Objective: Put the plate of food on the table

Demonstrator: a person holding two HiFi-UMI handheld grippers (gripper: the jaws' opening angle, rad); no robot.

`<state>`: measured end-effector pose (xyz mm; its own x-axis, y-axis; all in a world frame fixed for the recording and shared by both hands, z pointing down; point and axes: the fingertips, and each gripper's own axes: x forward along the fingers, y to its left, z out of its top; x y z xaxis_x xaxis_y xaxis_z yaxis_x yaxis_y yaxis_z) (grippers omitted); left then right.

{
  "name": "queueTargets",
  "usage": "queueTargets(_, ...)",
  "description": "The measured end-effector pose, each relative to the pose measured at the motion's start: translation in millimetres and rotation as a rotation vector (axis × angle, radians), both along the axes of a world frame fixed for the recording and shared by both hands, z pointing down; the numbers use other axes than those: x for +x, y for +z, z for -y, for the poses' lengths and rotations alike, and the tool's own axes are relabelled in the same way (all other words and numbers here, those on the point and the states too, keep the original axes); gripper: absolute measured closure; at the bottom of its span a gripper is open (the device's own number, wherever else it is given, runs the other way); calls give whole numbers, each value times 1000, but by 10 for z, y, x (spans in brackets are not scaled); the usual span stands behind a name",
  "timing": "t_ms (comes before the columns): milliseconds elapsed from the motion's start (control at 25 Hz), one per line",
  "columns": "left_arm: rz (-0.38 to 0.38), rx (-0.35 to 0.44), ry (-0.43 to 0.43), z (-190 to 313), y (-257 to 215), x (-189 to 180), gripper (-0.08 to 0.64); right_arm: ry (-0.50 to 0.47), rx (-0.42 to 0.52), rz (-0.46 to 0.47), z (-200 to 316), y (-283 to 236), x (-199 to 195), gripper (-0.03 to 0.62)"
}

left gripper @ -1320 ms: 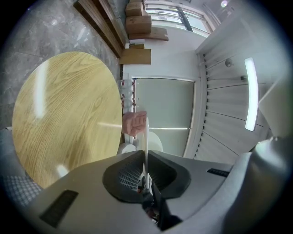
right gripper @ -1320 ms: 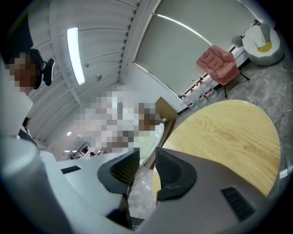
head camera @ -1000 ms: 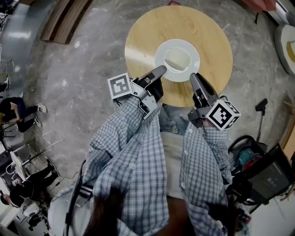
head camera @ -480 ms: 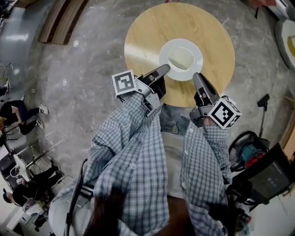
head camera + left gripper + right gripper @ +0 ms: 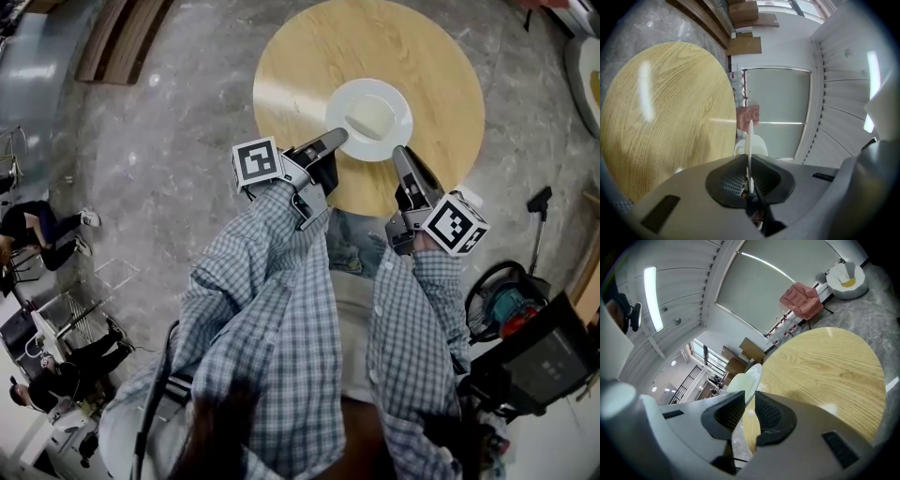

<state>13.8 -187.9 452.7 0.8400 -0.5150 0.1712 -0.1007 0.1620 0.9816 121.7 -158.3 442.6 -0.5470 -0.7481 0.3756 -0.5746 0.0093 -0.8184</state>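
Two grey claws hold a round white ceramic plate (image 5: 349, 94) from opposite sides. The left claw (image 5: 336, 138) is pinched shut on the rim nearest it, and the right claw (image 5: 401, 153) is closed on the rim at its own tips. A pale portion of food (image 5: 370, 115) sits in the plate's well, just ahead of both claws and between them. Beneath the plate and the claw tips spreads a round light-wood desk (image 5: 300, 56); whether the plate touches it cannot be told. Behind the claws trail the person's blue-checked sleeves (image 5: 272, 291). Below them and to the left claw's outer side lies a grey marbled floor (image 5: 159, 141).
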Motion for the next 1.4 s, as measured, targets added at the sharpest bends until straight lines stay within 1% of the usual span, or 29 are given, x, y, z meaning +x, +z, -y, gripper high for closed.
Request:
queueTargets(160, 40, -22, 18, -37, 140, -33, 540, 7, -23, 0, -28, 98, -6, 518)
queueTargets(320, 36, -27, 24, -26, 261, -20, 540, 11, -48, 1, -36, 253, -11, 518)
queueTargets(480, 62, -43, 37, -36, 364, -28, 540, 11, -73, 1, -43, 344, -8, 518)
queueTargets(680, 72, -74, 28, -59, 516, -64, 539, 15, -100, -5, -44, 490, -41, 518)
queueTargets(880, 107, -90, 37, -94, 664, -37, 540, 15, -140, -6, -92, 643, -15, 518)
queueTargets(1080, 116, -112, 45, -90, 822, -101, 540, 25, -177, -3, -87, 797, -78, 518)
queueTargets(1400, 139, -142, 55, -105, 991, -71, 539, 29, -220, -12, -114, 982, -55, 518)
